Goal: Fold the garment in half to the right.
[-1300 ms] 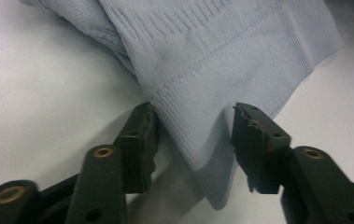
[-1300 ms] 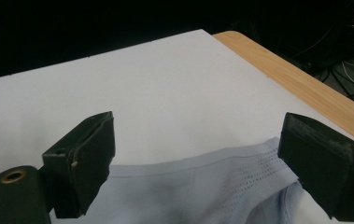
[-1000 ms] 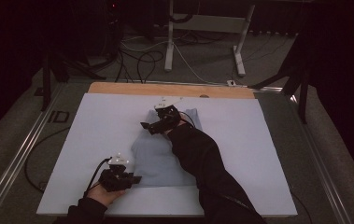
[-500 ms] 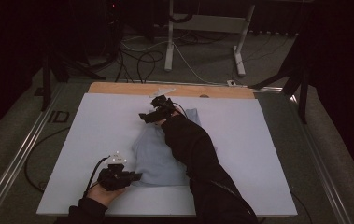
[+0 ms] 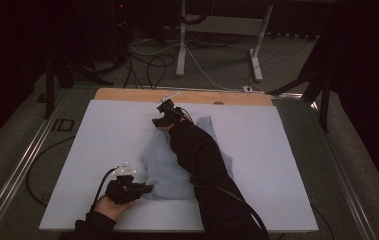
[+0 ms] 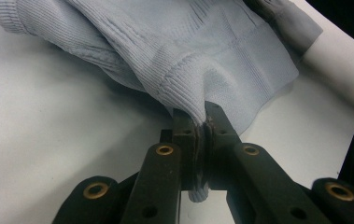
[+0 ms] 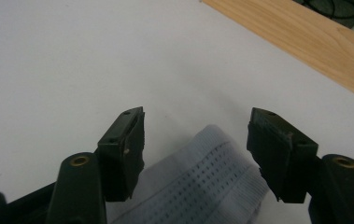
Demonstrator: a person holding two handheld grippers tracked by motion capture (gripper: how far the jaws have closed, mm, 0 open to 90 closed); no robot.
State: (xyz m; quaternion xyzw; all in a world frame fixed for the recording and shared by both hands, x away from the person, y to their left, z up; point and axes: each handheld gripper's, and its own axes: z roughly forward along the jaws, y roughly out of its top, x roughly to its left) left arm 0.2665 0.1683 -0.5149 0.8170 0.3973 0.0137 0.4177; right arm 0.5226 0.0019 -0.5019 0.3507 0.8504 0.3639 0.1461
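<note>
Pale blue knit sweater (image 5: 164, 170) lies mid-surface (image 5: 277, 165). Left tongs (image 6: 204, 125) clenched on ribbed hem at 7 o'clock. Right tongs (image 7: 195, 149) at 12 o'clock, jaws just been closing, cuff (image 7: 212, 182) between pads, not yet pinched. Risk: pads catch only cuff edge, knit slips out on lift; hard pull strains hem grip.

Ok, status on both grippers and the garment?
Left hand-held gripper shut on sweater hem. Right hand-held gripper open, just closing around ribbed cuff. Nothing in the way.
</note>
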